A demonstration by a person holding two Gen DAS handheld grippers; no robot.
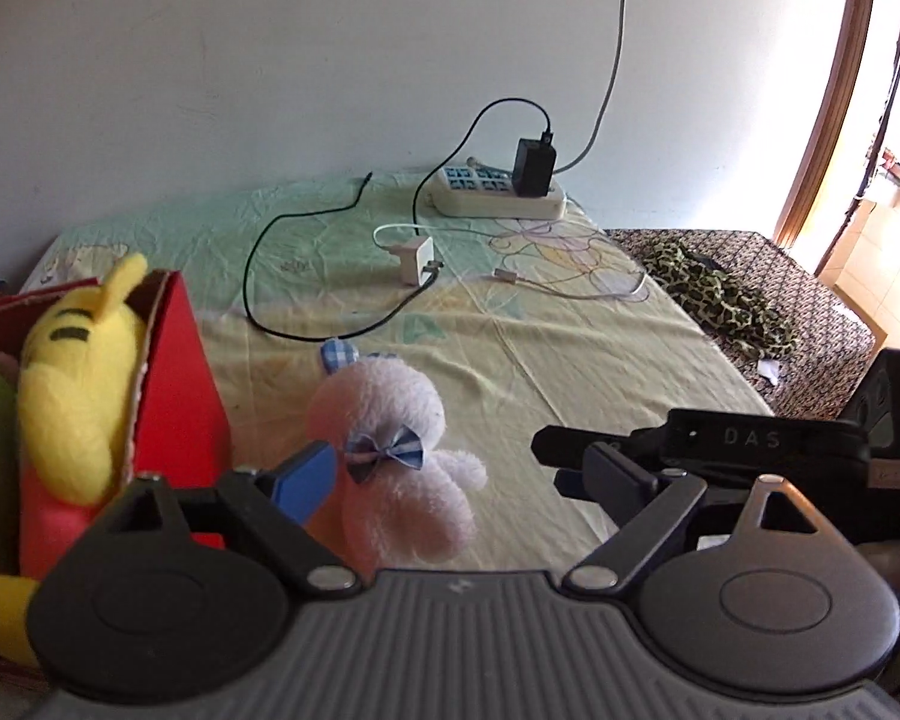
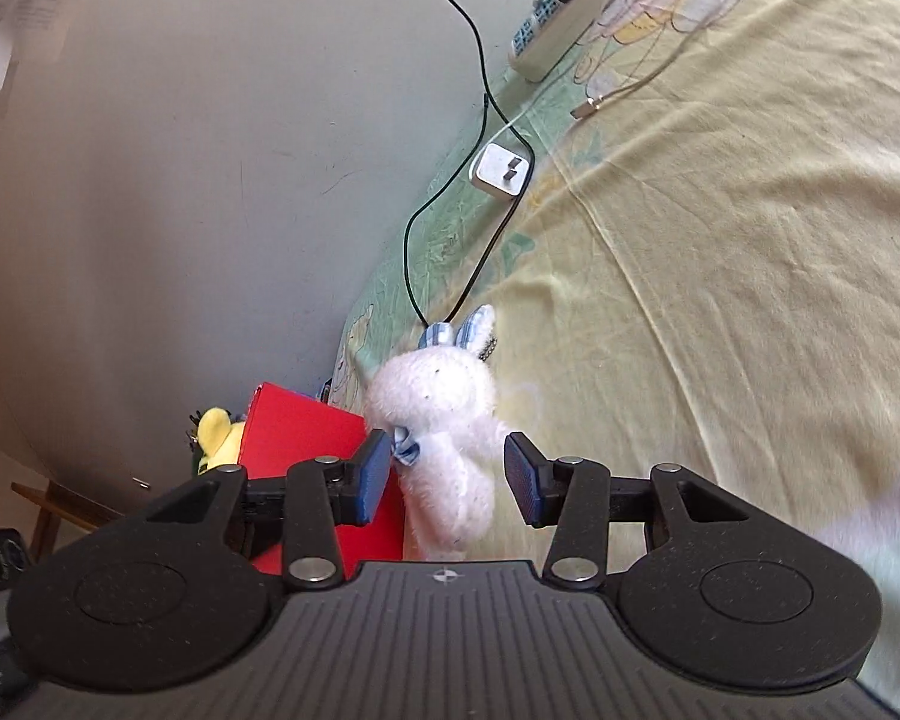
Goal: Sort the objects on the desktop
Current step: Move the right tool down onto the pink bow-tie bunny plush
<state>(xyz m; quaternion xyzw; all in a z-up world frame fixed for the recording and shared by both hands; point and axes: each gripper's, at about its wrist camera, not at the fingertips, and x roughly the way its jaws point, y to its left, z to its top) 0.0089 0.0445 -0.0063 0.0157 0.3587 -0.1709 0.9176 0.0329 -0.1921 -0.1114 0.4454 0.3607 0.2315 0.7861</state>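
A small white plush bunny [image 2: 444,438] with blue gingham ears and a matching bow tie lies on the yellow-green printed bedsheet [image 2: 750,276], just beside the red cardboard box [image 2: 306,438]. The right gripper [image 2: 447,471] sits low around it, its two blue-padded fingers [image 2: 373,474] spread wide on either side of the toy's body; the left pad looks to be right at the bow tie, while the other stands a little clear of the fur, so nothing is pinched. From the other side, the left gripper [image 1: 444,468] is also spread open and holds nothing, with the bunny [image 1: 390,450] lying in front of it near its blue left finger [image 1: 306,474], and the black body of the right tool [image 1: 720,450] reaching in from the right. The red box [image 1: 180,372] stands open at the left, and a yellow plush toy [image 1: 78,384] with black stripe markings leans up out of it, with something green beside it that I cannot make out. Farther back on the sheet a white charger block [image 1: 417,252] lies among a black cable [image 1: 306,276] and a white cable, and a cream power strip [image 1: 498,192] with a black adapter [image 1: 534,165] plugged in sits against the wall.
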